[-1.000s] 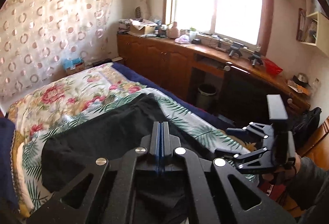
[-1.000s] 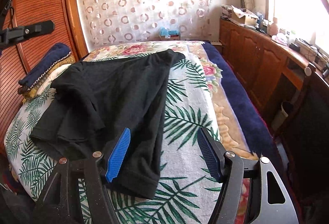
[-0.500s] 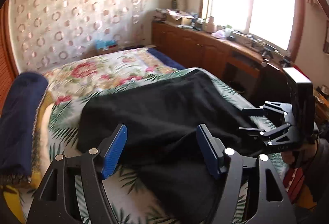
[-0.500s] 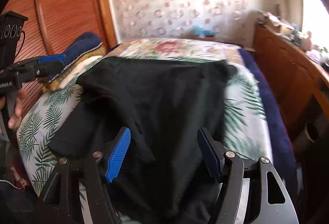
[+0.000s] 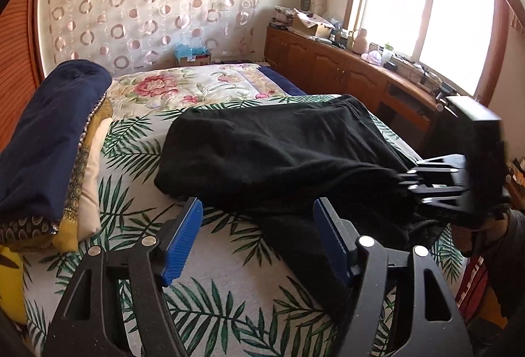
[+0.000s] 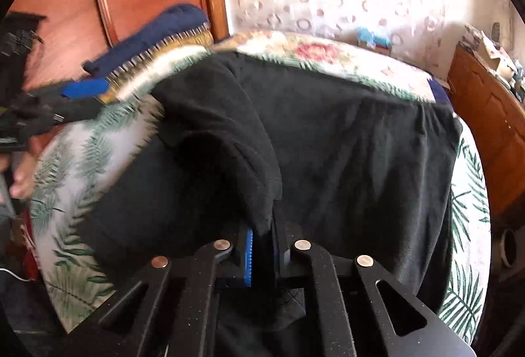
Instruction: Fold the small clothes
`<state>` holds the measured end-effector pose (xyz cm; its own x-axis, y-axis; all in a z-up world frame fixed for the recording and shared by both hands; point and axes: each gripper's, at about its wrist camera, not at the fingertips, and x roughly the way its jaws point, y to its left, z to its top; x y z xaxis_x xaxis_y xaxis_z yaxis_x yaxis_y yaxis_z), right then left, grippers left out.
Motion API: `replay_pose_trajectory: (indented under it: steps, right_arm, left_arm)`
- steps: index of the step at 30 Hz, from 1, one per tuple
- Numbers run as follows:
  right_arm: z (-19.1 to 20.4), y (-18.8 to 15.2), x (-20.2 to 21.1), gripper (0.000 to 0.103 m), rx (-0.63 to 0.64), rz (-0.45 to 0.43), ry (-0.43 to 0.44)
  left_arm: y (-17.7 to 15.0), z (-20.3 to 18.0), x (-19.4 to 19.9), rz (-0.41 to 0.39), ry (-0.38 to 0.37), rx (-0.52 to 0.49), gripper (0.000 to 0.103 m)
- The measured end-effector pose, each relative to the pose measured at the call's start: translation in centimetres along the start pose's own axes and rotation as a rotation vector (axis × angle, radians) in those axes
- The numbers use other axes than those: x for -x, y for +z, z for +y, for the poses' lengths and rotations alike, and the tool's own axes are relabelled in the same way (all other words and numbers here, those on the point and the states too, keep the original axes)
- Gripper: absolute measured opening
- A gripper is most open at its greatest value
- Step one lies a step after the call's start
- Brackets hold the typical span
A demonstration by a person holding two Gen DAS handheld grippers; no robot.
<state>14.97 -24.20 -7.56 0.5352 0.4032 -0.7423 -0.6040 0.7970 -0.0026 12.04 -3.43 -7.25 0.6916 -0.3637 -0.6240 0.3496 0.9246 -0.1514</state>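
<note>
- Pinching a fold of the black garment (image 6: 344, 153) between its blue pads, our right gripper (image 6: 262, 245) has come down to a clenched grip; the cloth rises in a ridge straight ahead of the fingertips.
- Beyond that ridge the garment spreads flat across the palm-leaf bedspread (image 6: 469, 226), reaching well ahead and to the right of the right gripper.
- Our left gripper (image 5: 256, 242) stands released, its pads spread wide with nothing pressed between them; bedspread shows under the gap and a lower corner of the garment lies just inside the right finger (image 5: 331, 242).
- Ahead of the left gripper the garment lies in a rumpled mass, and to its right we see the right gripper gathering the cloth's edge.
- Left of the left gripper sits a stack of folded bedding (image 5: 49, 140), navy on top, apart from the garment.
- Farther ahead are the floral quilt (image 5: 183, 88), the patterned curtain (image 5: 147, 6), and, off to the right, the wooden cabinet (image 5: 328, 65) under the window (image 5: 426, 6).
</note>
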Motion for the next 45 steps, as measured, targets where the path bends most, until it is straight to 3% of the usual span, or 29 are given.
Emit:
replay_pose_trajectory:
  steps: [5, 11, 14, 20, 22, 24, 27, 33, 37, 45]
  right_arm:
    - [0.9, 0.5, 4.9, 0.007, 0.017, -0.137, 0.011]
    - [0.0, -0.3, 10.9, 0.007, -0.017, -0.236, -0.051]
    - [-1.7, -2.3, 11.9, 0.007, -0.062, -0.218, -0.126]
    - [-4.8, -7.0, 9.1, 0.007, -0.164, -0.044, -0.184]
    - [-4.8, -7.5, 8.6, 0.016, -0.173, -0.026, -0.186]
    - [-4.6, -7.8, 8.8, 0.022, -0.184, -0.034, -0.193]
    - [-4.3, -7.6, 9.4, 0.040, -0.190, -0.042, -0.196]
    - [-3.9, -7.2, 10.7, 0.042, -0.158, -0.065, -0.224]
    - [-2.9, -6.6, 11.8, 0.048, -0.135, -0.098, -0.229]
    - [0.2, -3.9, 9.6, 0.050, -0.059, -0.119, -0.157]
  left_arm:
    - [0.1, 0.5, 0.9, -0.032, -0.006, 0.024, 0.071]
    - [0.4, 0.1, 2.1, -0.066, -0.012, 0.006, 0.071]
    - [0.4, -0.1, 2.3, -0.075, -0.017, 0.002, 0.071]
    - [0.4, -0.4, 2.3, -0.082, 0.000, -0.007, 0.071]
    - [0.5, -0.6, 2.3, -0.082, 0.005, -0.007, 0.071]
    - [0.5, -0.6, 2.3, -0.081, 0.011, -0.010, 0.071]
    - [0.5, -0.9, 2.6, -0.085, 0.020, -0.017, 0.071]
    - [0.4, -1.0, 2.7, -0.090, 0.032, -0.017, 0.071]
    - [0.3, -0.8, 2.7, -0.089, 0.042, -0.015, 0.071]
    - [-0.2, -0.1, 3.1, -0.092, 0.055, -0.001, 0.072]
